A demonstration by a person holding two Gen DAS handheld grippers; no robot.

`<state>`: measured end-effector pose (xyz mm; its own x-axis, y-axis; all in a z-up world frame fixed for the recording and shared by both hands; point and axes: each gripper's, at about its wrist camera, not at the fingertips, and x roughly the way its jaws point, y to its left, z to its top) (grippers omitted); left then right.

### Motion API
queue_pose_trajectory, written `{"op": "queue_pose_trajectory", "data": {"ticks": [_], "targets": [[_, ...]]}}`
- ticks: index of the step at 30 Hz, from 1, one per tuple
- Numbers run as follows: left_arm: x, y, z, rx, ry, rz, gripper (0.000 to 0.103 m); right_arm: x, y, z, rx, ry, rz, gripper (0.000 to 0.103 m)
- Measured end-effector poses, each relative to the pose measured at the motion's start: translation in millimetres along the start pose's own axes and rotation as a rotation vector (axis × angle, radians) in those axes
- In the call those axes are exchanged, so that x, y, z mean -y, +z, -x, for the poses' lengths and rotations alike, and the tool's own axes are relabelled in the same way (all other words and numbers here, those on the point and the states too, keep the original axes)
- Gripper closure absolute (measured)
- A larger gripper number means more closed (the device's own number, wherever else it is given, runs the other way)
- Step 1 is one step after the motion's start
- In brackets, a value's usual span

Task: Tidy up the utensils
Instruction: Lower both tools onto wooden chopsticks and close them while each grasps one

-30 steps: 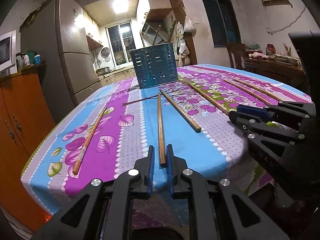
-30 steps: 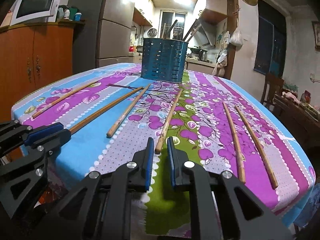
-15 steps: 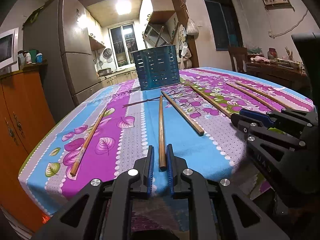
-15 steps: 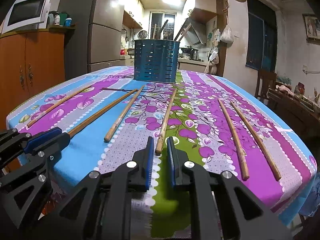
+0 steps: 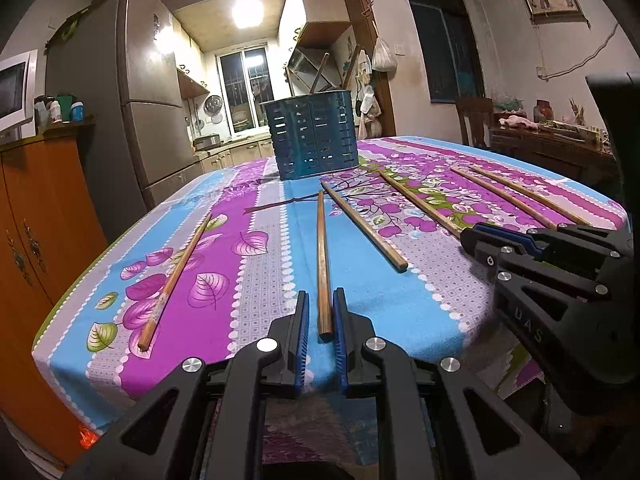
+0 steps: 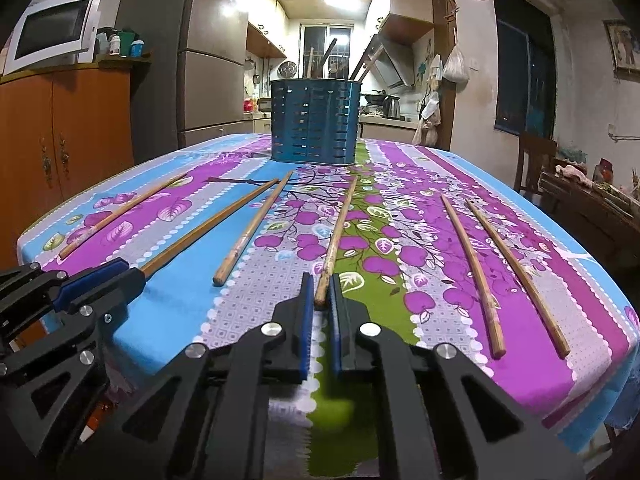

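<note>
We hold both grippers low at the near edge of the worktop [image 5: 256,200], which is covered by a purple and blue flowered cloth. The left gripper [image 5: 321,334] has its jaws nearly together around the near end of a dark chopstick [image 5: 322,264], though we cannot tell whether the pads actually press it. The right gripper [image 6: 320,306] has its jaws pressed together, pinching the near tip of a lighter chopstick [image 6: 338,236] that lies on the green stripe.

Four more chopsticks lie loose on the cloth: one far left [image 6: 120,212], one between the two grippers [image 6: 250,226], and a pair side by side on the right [image 6: 472,268]. None crosses another.

At the far end stands the blue slotted utensil holder [image 6: 316,124], with a few sticks already poking out of it. Beyond are an orange cabinet [image 6: 60,128], a microwave [image 6: 52,32] and a fridge [image 6: 200,60].
</note>
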<state>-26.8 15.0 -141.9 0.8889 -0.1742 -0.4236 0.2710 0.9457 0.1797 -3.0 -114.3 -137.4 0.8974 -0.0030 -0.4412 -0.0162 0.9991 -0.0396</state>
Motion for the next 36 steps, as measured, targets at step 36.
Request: {"op": "queue_pose_trajectory", "data": {"ticks": [36], "targets": [[-5, 7, 5, -0.08, 0.009, 0.031, 0.095, 13, 0, 23, 0.011, 0.032, -0.027, 0.098]]}}
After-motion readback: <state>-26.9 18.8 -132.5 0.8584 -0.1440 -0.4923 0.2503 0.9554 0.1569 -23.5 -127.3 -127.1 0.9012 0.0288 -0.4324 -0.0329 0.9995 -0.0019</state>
